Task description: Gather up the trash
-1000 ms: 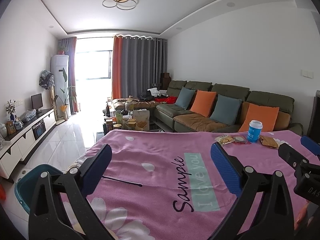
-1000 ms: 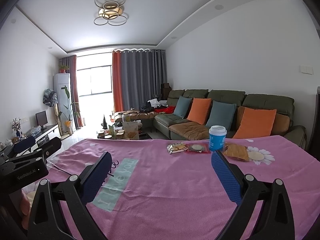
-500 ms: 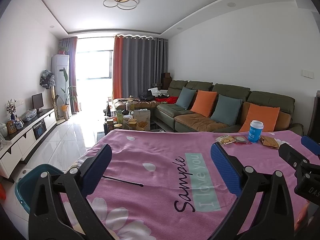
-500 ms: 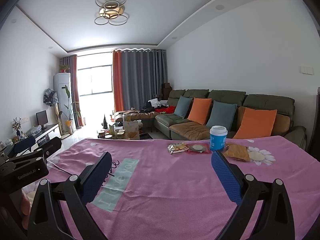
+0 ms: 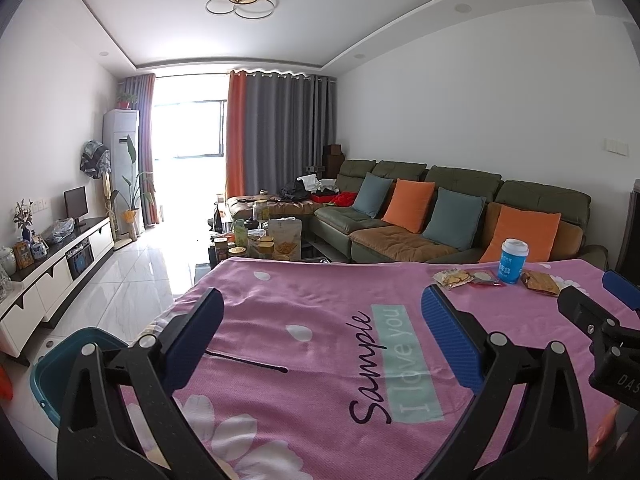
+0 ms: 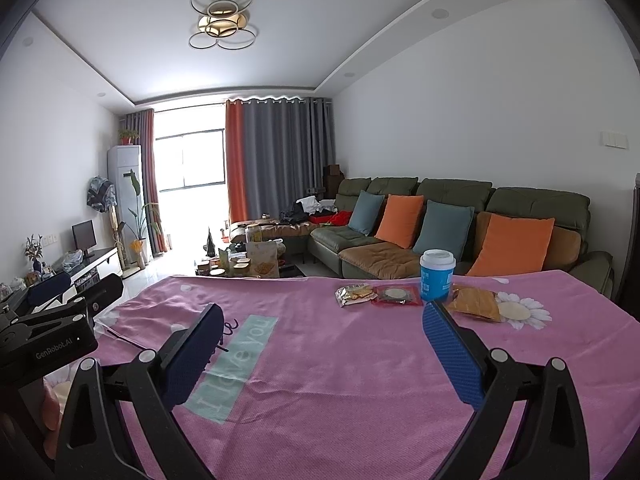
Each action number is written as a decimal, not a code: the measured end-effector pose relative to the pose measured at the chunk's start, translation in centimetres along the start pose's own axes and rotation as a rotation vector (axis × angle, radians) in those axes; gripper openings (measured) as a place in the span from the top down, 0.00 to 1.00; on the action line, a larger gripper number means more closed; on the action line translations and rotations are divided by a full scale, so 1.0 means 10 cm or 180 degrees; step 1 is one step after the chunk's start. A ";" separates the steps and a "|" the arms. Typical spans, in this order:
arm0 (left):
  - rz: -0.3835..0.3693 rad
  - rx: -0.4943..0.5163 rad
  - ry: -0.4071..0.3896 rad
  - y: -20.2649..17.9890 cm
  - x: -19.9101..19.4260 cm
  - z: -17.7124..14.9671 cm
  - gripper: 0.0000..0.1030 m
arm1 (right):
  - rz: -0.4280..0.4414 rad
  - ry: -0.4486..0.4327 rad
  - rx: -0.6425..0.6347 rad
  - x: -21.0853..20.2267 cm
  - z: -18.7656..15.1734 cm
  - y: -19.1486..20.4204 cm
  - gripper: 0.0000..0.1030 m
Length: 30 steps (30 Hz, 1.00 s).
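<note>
Trash sits in a small row toward the far right of a table covered with a pink cloth: a clear snack packet on the left, a red wrapper just beside it, then an upright blue cup with a white lid, and a yellow-brown wrapper on the cup's right, lying next to a daisy print. The right gripper hangs above the near part of the cloth with its blue-padded fingers spread wide and nothing between them; the trash is ahead of it and well apart. The left gripper is to its left, also over the cloth, fingers wide apart and empty, above the printed words "Sample" and "I love you". In the left wrist view the same trash shows at the far right, the cup standing between the wrappers. A teal bin stands on the tiled floor by the table's near left corner. A green sofa with orange and blue cushions lines the far wall.
</note>
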<state>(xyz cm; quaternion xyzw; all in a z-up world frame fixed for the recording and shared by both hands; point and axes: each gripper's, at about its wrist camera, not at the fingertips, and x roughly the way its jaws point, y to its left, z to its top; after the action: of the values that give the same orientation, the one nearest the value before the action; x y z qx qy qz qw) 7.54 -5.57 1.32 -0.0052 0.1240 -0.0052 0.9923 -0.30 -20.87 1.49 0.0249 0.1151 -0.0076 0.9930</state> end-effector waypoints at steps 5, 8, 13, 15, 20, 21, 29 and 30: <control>-0.0003 0.0000 0.0011 0.01 -0.01 0.00 0.05 | 0.0006 0.0004 0.0003 0.00 0.00 0.00 0.07; 0.0002 -0.0002 0.0010 0.02 -0.01 -0.01 0.05 | 0.0010 -0.0001 -0.0007 0.02 0.00 0.01 0.07; 0.0001 -0.0004 0.0021 0.03 -0.02 -0.01 0.05 | 0.0020 0.0013 -0.0011 0.04 -0.01 0.02 0.07; 0.0006 0.0002 0.0023 0.03 -0.02 -0.02 0.05 | 0.0025 0.0026 -0.0014 0.06 -0.02 0.02 0.07; 0.0046 -0.0003 0.0027 0.05 -0.03 -0.03 0.05 | 0.0043 0.0041 -0.0009 0.08 -0.02 0.01 0.07; 0.0018 -0.0003 0.0072 0.06 -0.02 -0.03 0.05 | 0.0044 0.0051 -0.0015 0.09 -0.02 0.01 0.07; -0.0106 -0.0010 0.0897 0.19 0.44 -0.10 0.05 | -0.0309 0.0777 -0.0023 0.53 -0.06 -0.37 0.07; -0.0085 -0.0021 0.1061 0.24 0.55 -0.12 0.05 | -0.0442 0.1008 -0.0075 0.67 -0.08 -0.46 0.07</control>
<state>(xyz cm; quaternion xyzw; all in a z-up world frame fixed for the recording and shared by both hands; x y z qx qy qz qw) 12.62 -3.29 -1.19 -0.0092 0.2869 -0.0187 0.9577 5.90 -25.50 -1.06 0.0062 0.2716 -0.0709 0.9598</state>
